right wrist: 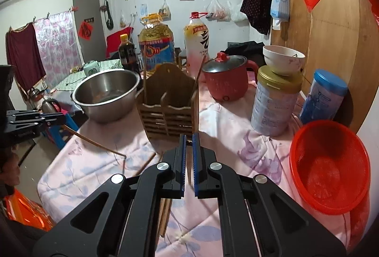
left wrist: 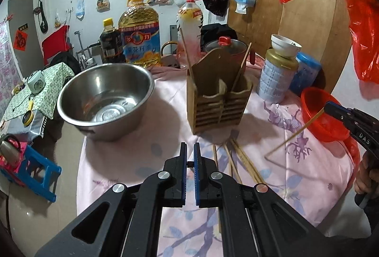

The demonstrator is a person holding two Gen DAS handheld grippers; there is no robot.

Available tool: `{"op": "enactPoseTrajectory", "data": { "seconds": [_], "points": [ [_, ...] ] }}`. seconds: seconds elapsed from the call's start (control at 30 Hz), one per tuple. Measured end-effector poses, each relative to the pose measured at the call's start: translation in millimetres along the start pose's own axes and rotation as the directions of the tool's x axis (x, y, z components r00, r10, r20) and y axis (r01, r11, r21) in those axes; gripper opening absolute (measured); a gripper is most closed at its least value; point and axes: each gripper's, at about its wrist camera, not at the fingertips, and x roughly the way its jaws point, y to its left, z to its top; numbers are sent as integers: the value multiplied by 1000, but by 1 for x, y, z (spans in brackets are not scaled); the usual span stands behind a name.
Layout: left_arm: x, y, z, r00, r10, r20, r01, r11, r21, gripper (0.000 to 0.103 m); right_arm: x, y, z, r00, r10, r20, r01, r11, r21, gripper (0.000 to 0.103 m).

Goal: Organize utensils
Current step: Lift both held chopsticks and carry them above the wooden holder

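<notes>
A wooden two-compartment chopstick holder [left wrist: 218,96] [right wrist: 168,100] stands mid-table with one chopstick upright in each compartment. Several loose chopsticks [left wrist: 236,157] [right wrist: 144,164] lie on the cloth in front of it. My left gripper [left wrist: 190,150] [right wrist: 62,118] is raised above the table's left side. The right wrist view shows it shut on a chopstick [right wrist: 94,141] that slants down to the cloth. My right gripper [right wrist: 189,138] [left wrist: 328,108] hovers at the right, shut on another chopstick [left wrist: 293,133] that hangs down-left.
A steel bowl [left wrist: 106,96] [right wrist: 106,91] sits left of the holder and a red strainer [left wrist: 319,112] [right wrist: 329,167] sits right. A tin [right wrist: 274,100] topped by a bowl, a red pot [right wrist: 227,81] and bottles crowd the back. The table's left edge drops to the floor.
</notes>
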Motion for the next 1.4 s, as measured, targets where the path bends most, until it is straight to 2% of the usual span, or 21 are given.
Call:
{"op": "enactPoseTrajectory", "data": {
  "seconds": [0.2, 0.37, 0.57, 0.67, 0.8, 0.9, 1.0, 1.07, 1.17, 1.23, 1.3, 1.4],
  "points": [
    [0, -1, 27, 999, -48, 17, 48, 999, -1, 6, -2, -3, 19, 1000, 21, 18, -21, 1000, 10, 6],
    [-3, -1, 67, 995, -89, 55, 89, 996, -6, 6, -1, -7, 44, 997, 55, 52, -57, 998, 35, 6],
    [-11, -4, 123, 986, -104, 129, 101, 995, 23, 6, 4, -10, 91, 988, 106, 112, -112, 993, 49, 6],
    [-16, -10, 159, 976, -111, 189, 103, 993, 50, 6, 8, -8, 119, 982, 127, 142, -135, 990, 45, 6],
    [-4, -21, 192, 966, -109, 233, 91, 992, 84, 6, 20, -6, 148, 975, 139, 172, -148, 988, 39, 6],
    [20, -24, 199, 971, -99, 217, 80, 992, 96, 6, 38, -6, 159, 976, 137, 168, -145, 989, 40, 6],
    [57, -23, 192, 982, -69, 174, 50, 993, 108, 6, 62, -8, 157, 983, 111, 144, -118, 992, 43, 6],
    [82, -18, 182, 990, -32, 137, 18, 994, 105, 6, 87, -10, 149, 990, 107, 91, -113, 991, 65, 6],
    [112, -4, 169, 998, -41, 41, 38, 998, 59, 6, 110, -11, 140, 992, 128, 12, -128, 987, 92, 9],
    [119, 5, 167, 999, -34, 31, 32, 999, 37, 12, 113, -11, 138, 992, 123, 7, -123, 988, 90, 11],
    [120, 14, 168, 999, -19, 38, 19, 1000, 15, 39, 116, -12, 139, 994, 110, 6, -111, 990, 87, 11],
    [125, 31, 176, 999, -1, 50, 3, 999, -43, 48, 118, -16, 140, 994, 108, 12, -109, 989, 104, 11]
  ]
}}
